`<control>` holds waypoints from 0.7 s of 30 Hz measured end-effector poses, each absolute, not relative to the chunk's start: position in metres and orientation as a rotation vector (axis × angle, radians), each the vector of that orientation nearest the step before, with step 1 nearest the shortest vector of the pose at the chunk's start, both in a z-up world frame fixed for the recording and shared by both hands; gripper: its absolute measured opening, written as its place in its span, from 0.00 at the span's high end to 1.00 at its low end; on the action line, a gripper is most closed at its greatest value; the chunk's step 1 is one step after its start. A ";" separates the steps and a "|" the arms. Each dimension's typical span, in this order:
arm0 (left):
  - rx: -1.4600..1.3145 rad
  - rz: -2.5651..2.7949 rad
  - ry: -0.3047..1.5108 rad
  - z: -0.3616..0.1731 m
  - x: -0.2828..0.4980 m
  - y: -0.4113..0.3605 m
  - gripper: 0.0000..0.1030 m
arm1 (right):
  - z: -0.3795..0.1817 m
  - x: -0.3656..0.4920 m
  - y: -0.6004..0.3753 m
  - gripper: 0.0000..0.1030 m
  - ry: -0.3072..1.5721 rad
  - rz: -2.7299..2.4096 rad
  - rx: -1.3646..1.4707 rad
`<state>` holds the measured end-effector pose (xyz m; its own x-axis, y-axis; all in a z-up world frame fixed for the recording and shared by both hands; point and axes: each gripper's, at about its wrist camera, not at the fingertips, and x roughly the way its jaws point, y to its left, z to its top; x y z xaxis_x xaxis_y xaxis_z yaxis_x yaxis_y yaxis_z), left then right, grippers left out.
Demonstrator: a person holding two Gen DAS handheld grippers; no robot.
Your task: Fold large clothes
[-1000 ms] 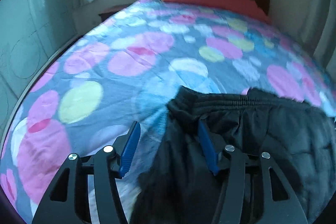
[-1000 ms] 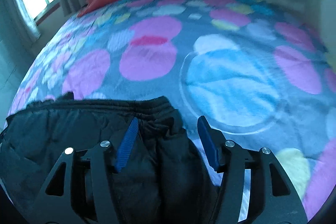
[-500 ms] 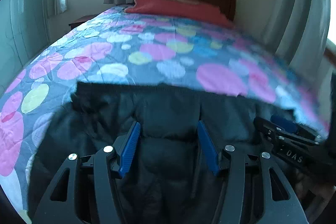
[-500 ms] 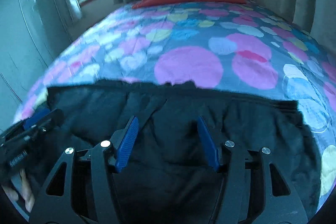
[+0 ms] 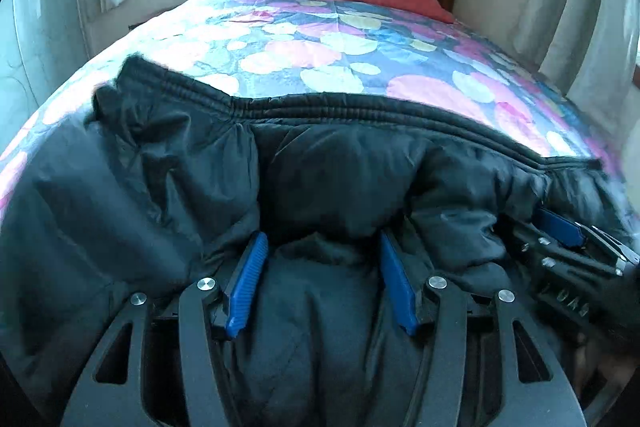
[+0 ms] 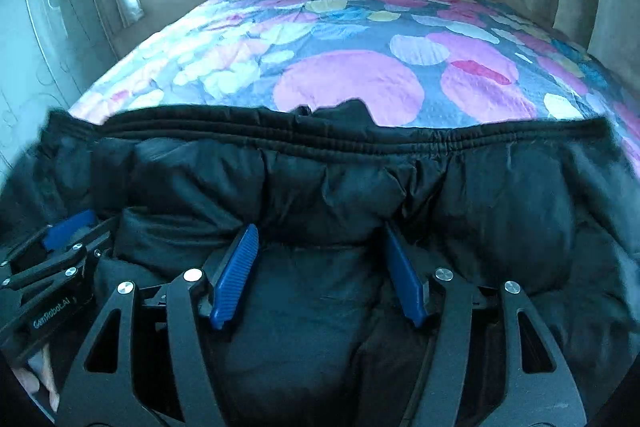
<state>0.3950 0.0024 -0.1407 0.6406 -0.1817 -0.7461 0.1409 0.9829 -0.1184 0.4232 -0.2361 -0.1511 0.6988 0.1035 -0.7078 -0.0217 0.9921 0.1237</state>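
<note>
Fingers (image 5: 251, 279) spread on both grippers over the black jacket (image 5: 332, 167); only right view shows a hand (image 6: 38, 385)

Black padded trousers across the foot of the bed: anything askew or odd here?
Mostly tidy. The black padded trousers lie crosswise on the spotted bedspread, but the waistband's left end is bunched and turned up, and a small flap pokes past the band midway. Both tongs, left and right, are open over the fabric.
</note>
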 end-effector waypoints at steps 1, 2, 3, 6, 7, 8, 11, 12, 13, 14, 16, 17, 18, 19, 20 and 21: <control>-0.063 -0.183 0.838 -0.133 0.390 0.009 0.45 | -0.139 0.415 -0.244 0.39 0.757 0.064 0.104; -0.078 -0.173 0.794 -0.120 0.383 0.020 0.45 | -0.127 0.408 -0.254 0.38 0.725 0.049 0.097; -0.080 -0.158 0.761 -0.111 0.379 0.029 0.45 | -0.120 0.404 -0.265 0.38 0.706 0.029 0.095; -0.081 -0.104 0.723 -0.100 0.379 0.054 0.45 | -0.109 0.399 -0.304 0.38 0.696 -0.070 0.089; -0.080 -0.083 0.733 -0.102 0.384 0.061 0.45 | -0.112 0.401 -0.318 0.38 0.711 -0.107 0.081; -0.089 -0.061 0.751 -0.107 0.388 0.068 0.45 | -0.118 0.403 -0.330 0.38 0.731 -0.130 0.088; -0.158 -0.044 0.802 -0.124 0.396 0.084 0.45 | -0.144 0.406 -0.355 0.38 0.801 -0.150 0.128; -0.158 -0.039 0.810 -0.130 0.396 0.083 0.45 | -0.153 0.409 -0.360 0.38 0.825 -0.142 0.147; -0.143 -0.032 0.815 -0.136 0.397 0.082 0.45 | -0.165 0.411 -0.364 0.35 0.849 -0.131 0.172; -0.121 -0.026 0.821 -0.142 0.398 0.078 0.45 | -0.171 0.411 -0.365 0.33 0.849 -0.126 0.182; -0.104 -0.022 0.822 -0.149 0.397 0.076 0.45 | -0.180 0.411 -0.364 0.30 0.832 -0.128 0.188; -0.107 -0.022 0.820 -0.154 0.398 0.076 0.45 | -0.182 0.411 -0.364 0.29 0.828 -0.131 0.187; -0.107 -0.020 0.824 -0.157 0.398 0.075 0.45 | -0.184 0.412 -0.362 0.29 0.827 -0.136 0.183; -0.101 -0.017 0.834 -0.158 0.401 0.073 0.45 | -0.183 0.413 -0.361 0.29 0.831 -0.139 0.179; -0.096 -0.016 0.840 -0.157 0.403 0.072 0.45 | -0.179 0.413 -0.362 0.29 0.837 -0.137 0.183; -0.093 -0.020 0.852 -0.153 0.403 0.072 0.45 | -0.174 0.410 -0.362 0.30 0.840 -0.138 0.186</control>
<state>0.4029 0.0724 -0.1531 0.6586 -0.0550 -0.7505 -0.0196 0.9957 -0.0902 0.4098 -0.3617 -0.1744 0.6600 -0.0475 -0.7497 0.1941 0.9749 0.1091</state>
